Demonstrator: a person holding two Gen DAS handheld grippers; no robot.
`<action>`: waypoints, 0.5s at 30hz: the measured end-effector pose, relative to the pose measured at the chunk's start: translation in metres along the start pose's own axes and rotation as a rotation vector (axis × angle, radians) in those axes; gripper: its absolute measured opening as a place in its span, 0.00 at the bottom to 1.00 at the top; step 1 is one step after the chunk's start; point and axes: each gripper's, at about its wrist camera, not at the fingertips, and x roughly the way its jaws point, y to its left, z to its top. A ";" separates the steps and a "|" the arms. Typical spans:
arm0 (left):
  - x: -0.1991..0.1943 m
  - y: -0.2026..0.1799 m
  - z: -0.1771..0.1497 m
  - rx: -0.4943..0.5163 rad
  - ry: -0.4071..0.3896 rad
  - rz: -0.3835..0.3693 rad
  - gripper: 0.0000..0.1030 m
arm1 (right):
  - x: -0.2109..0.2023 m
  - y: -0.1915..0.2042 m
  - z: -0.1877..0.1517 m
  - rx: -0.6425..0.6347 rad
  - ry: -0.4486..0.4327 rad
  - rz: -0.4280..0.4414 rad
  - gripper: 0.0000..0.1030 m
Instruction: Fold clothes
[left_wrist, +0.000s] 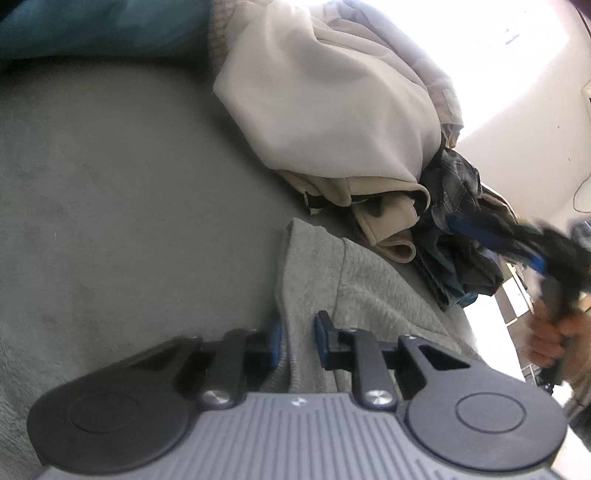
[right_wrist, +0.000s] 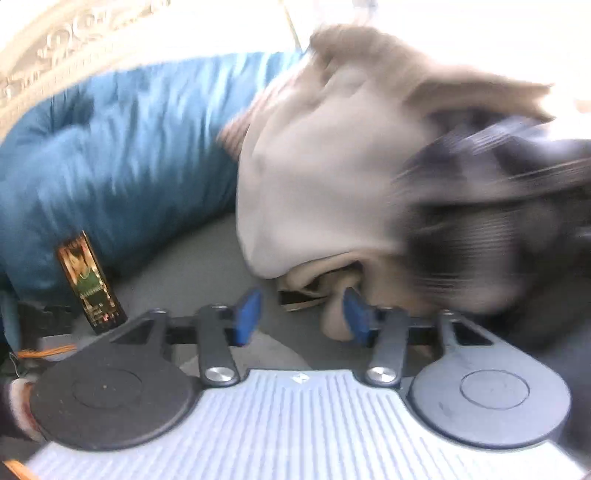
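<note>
Your left tongs (left_wrist: 300, 345) are pinching a raised fold of the grey sweatshirt (left_wrist: 351, 291), near its ribbed hem, with the blue pads drawn in on the cloth from both sides; that grip looks meant to anchor one edge while the other hand goes for a second hold. The sweatshirt lies on the grey bed cover (left_wrist: 110, 221), just in front of the heap of unfolded clothes, where a beige garment (left_wrist: 325, 103) sits on top and a dark plaid shirt (left_wrist: 454, 177) is bunched at its right. Your right tongs (right_wrist: 301, 314) stand spread with nothing pressed between the pads; a lobe of the beige garment (right_wrist: 332, 177) lies just beside the right-hand pad, but I cannot tell whether it touches. In the left wrist view your right hand (left_wrist: 554, 332) and its tool are smeared, so what the tip meets is unclear. The right wrist view is heavily blurred too: the dark plaid mass (right_wrist: 498, 221) has no readable edges. Most of the sweatshirt is hidden under the left tool's body. A teal quilt (right_wrist: 110, 147) borders the bed, and a small upright printed card (right_wrist: 90, 280) stands by it, too small to read.
</note>
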 end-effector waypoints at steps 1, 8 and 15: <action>0.001 0.000 0.000 -0.002 0.000 0.000 0.21 | -0.019 -0.008 -0.005 -0.001 0.025 -0.030 0.56; 0.003 0.001 0.000 -0.020 -0.007 -0.005 0.24 | -0.089 -0.069 -0.072 0.092 0.290 -0.257 0.61; -0.001 -0.016 -0.006 0.009 -0.101 0.067 0.16 | -0.081 -0.059 -0.099 -0.039 0.344 -0.402 0.01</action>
